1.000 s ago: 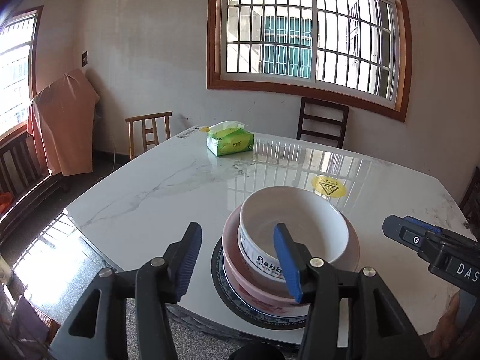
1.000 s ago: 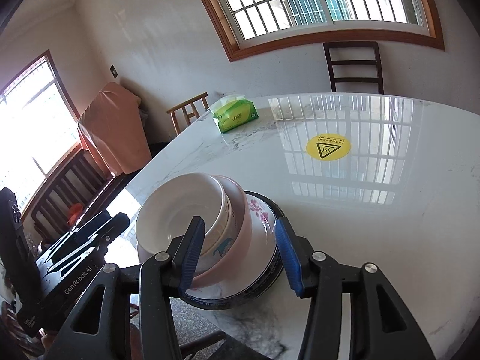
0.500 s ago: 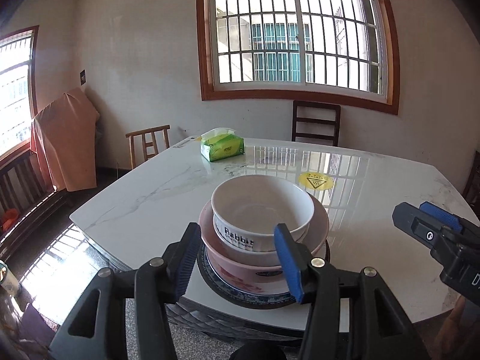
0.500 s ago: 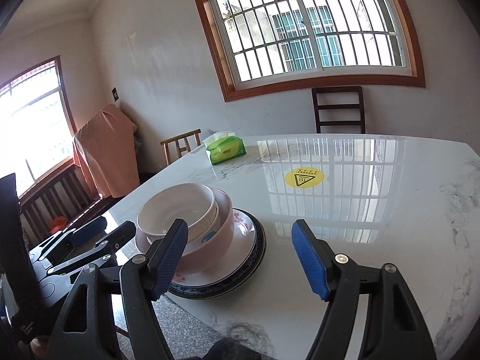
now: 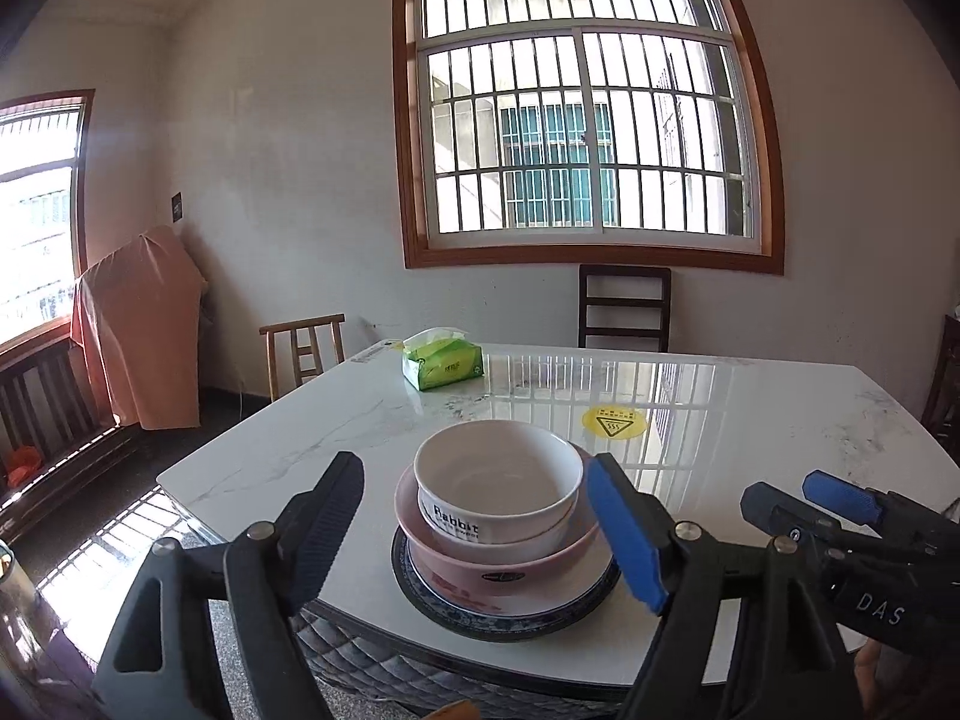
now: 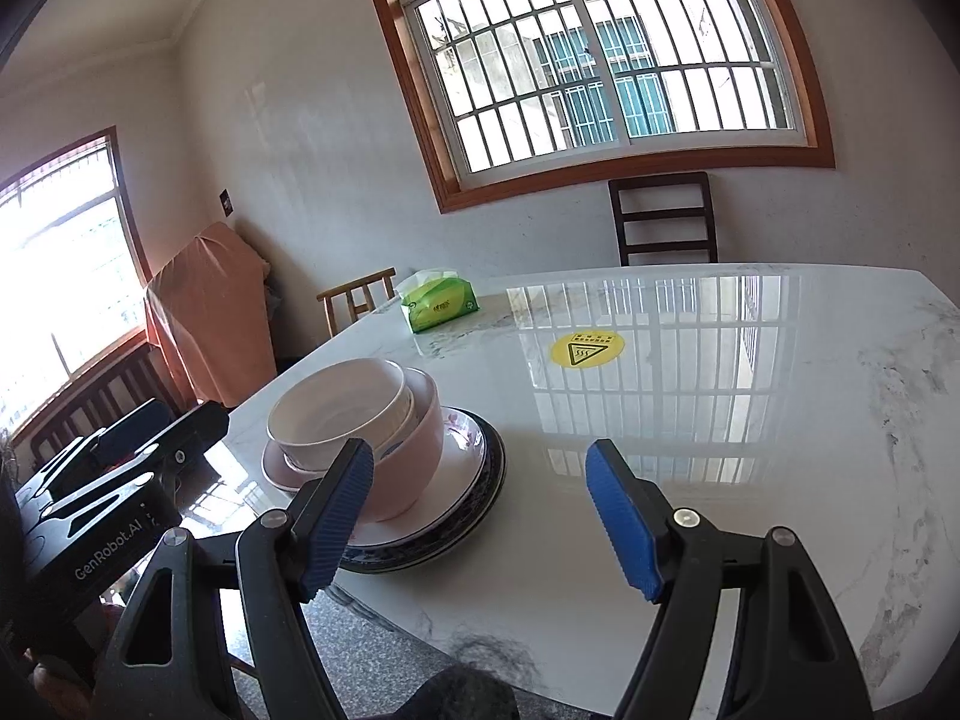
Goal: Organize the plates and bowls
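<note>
Nearest to us, our left gripper point(image 5: 480, 531) hangs short of the near table edge with its jaws opening wide; the stack shows in the gap between them, but the pads touch nothing. Our right gripper point(image 6: 480, 519) stands to the right of the stack, jaws apart over bare tabletop, gripping nothing.

Just beyond, at the near left edge of the marble table point(image 6: 750, 420), sits the stack of dishes. At the bottom lies a dark-rimmed plate point(image 5: 510, 618), with a flowered plate point(image 6: 462, 462) on it. On that rests a pink bowl point(image 5: 498, 558), and nested inside it a white bowl point(image 5: 498, 495) with "Rabbit" printed on its side.

Farther along the table, a round yellow warning sticker point(image 5: 613, 422) lies past the stack, well apart from it. Near the far left corner lies a green tissue pack point(image 5: 444, 363).

Behind the table, a light wooden chair point(image 5: 303, 348) stands at the left and a dark chair point(image 5: 624, 309) under the barred window point(image 5: 588, 120).
</note>
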### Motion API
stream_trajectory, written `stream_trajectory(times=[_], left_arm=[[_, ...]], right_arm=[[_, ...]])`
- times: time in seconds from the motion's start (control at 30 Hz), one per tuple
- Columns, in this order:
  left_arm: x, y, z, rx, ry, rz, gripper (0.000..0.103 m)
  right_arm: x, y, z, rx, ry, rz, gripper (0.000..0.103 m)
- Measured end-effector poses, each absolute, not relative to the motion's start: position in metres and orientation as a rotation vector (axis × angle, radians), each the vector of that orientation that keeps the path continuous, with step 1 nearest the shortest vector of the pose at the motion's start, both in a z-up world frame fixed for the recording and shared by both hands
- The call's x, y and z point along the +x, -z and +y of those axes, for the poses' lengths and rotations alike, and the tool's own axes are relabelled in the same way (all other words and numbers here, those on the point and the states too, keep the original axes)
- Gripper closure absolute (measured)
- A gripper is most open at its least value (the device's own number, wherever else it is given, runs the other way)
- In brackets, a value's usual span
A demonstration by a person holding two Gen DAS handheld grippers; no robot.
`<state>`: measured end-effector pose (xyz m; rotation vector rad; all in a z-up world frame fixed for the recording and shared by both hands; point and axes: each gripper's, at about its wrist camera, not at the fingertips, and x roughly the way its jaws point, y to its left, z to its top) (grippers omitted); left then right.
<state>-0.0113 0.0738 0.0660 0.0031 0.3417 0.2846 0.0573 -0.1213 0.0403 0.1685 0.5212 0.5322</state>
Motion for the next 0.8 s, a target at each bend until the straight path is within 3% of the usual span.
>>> stream_trajectory(times=[0.8], left_arm=[[-0.021,-0.078,0.079,-0.063,-0.245,0.384,0.022]], right_arm=[[0.045,-0.039,-0.127,0.157,-0.537,0.496,0.030]])
